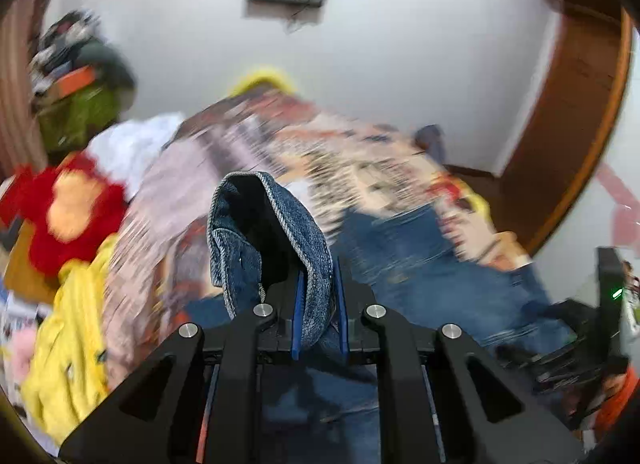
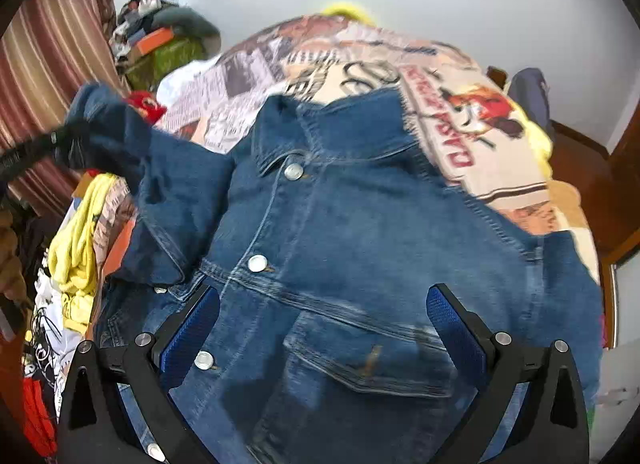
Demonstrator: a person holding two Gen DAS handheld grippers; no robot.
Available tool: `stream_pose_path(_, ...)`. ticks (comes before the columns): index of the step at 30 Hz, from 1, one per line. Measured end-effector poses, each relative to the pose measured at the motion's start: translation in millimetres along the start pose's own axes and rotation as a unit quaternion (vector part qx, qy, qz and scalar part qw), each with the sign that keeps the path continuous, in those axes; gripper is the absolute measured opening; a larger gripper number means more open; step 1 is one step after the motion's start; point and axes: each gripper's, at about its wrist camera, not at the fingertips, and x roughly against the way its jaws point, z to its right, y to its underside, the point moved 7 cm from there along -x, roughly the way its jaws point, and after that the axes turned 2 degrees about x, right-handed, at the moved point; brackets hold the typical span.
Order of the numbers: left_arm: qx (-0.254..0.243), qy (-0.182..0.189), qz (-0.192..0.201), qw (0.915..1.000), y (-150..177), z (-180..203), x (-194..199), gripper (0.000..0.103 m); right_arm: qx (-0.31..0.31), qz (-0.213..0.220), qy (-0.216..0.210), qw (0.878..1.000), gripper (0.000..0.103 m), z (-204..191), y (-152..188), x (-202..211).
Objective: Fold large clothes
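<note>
left wrist view: left gripper (image 1: 319, 306) clamps the denim jacket's cuff (image 1: 272, 240); carry it across the chest, while the right gripper (image 2: 323, 322), jaws wide, pins nothing.

In the left wrist view motion blur smears the printed bedspread (image 1: 320, 152), the red plush toy (image 1: 68, 208) and the yellow garment (image 1: 68, 352). The denim cuff (image 1: 276, 248) hides the bed behind it. In the right wrist view the denim jacket (image 2: 360, 244) runs off the frame at 6 o'clock, its raised sleeve (image 2: 108, 124) blurred at 9 o'clock.
</note>
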Motion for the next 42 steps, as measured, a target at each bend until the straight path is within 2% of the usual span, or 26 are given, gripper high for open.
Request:
stream_pose_path(3, -0.027, 0.034, 0.0, 0.999, -17, 47, -4, 0.011, -0.006, 0.019, 0.012, 1.0, 0.103, 18, 3, 19)
stream_pose_path(4, -0.037, 0.042, -0.002, 0.9984, -19, 61, -6, 0.004, -0.011, 0.023, 0.015, 1.0, 0.103, 24, 4, 25)
stream_pose_path(7, -0.07, 0.062, -0.012, 0.9956, -18, 104, -16, 0.004, -0.028, 0.038, 0.023, 0.999, 0.103, 47, 8, 43)
stream_pose_path(13, -0.118, 0.1, -0.062, 0.9861, 14, 171, -46, 0.004, -0.061, 0.048, 0.043, 0.996, 0.103, 87, 21, 66)
stream_pose_path(15, -0.131, 0.12, -0.087, 0.9802, 30, 189, -55, 0.004, -0.07, 0.046, 0.047, 0.995, 0.103, 97, 26, 68)
stream_pose_path(18, -0.155, 0.128, -0.111, 0.9734, 48, 210, -61, 0.004, -0.081, 0.041, 0.049, 0.995, 0.103, 107, 32, 70)
stream_pose_path(20, -0.183, 0.129, -0.113, 0.9681, 56, 222, -59, 0.006, -0.092, 0.038, 0.045, 0.994, 0.103, 111, 35, 68)
stream_pose_path(22, -0.201, 0.125, -0.106, 0.9658, 60, 221, -53, 0.02, -0.103, 0.031, 0.04, 0.993, 0.103, 112, 36, 65)
stream_pose_path(23, -0.203, 0.12, -0.102, 0.9663, 58, 216, -51, 0.027, -0.106, 0.029, 0.038, 0.993, 0.103, 112, 37, 63)
stream_pose_path(25, -0.198, 0.105, -0.094, 0.97, 56, 199, -48, 0.058, -0.11, 0.022, 0.03, 0.993, 0.103, 109, 34, 56)
stream_pose_path(28, -0.184, 0.069, -0.086, 0.9768, 51, 159, -47, 0.069, -0.109, 0.012, 0.015, 0.994, 0.103, 100, 24, 42)
stream_pose_path(32, -0.149, 0.009, -0.11, 0.9827, 60, 89, -53, 0.073, -0.106, -0.002, -0.002, 0.994, 0.103, 88, 9, 18)
stream_pose_path(35, -0.117, -0.041, -0.131, 0.9835, 73, 33, -57, 0.075, -0.108, -0.022, -0.013, 0.994, 0.103, 82, -2, -6)
stream_pose_path(38, -0.084, -0.091, -0.155, 0.9801, 94, -22, -58, 0.075, -0.116, -0.048, -0.012, 0.992, 0.103, 82, -6, -35)
stream_pose_path(42, -0.017, -0.117, -0.193, 0.9741, 135, -84, -57, 0.075, -0.117, -0.085, -0.002, 0.99, 0.097, 85, -4, -73)
